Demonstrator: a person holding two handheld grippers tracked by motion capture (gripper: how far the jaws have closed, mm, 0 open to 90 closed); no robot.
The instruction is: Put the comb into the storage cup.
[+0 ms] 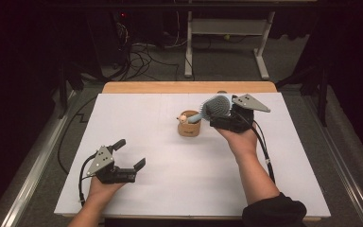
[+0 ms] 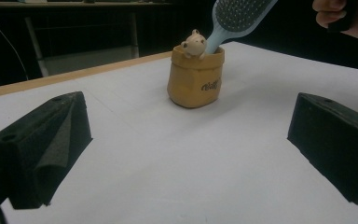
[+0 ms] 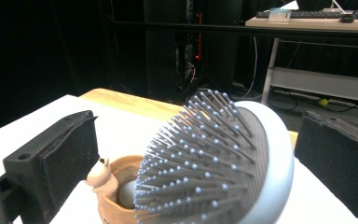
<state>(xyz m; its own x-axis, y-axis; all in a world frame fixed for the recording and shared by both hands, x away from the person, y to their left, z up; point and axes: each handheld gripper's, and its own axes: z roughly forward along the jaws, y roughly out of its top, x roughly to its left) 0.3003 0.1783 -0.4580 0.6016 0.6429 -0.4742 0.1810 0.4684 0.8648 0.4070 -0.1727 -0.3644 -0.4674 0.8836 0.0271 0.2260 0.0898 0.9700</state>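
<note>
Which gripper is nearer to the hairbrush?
Right. The right gripper has its open fingers either side of the hairbrush head; the left gripper sits far off near the table's front-left.

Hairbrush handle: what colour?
Light blue; the hairbrush handle slants into the brown cup. Clearest in the left gripper view.

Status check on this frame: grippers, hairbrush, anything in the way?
Right gripper open, jaws either side of the hairbrush head, not pressing. Brush handle down in the tan pouch, beside a small figurine. Left gripper open, off to the side. Nothing in the way.
</note>
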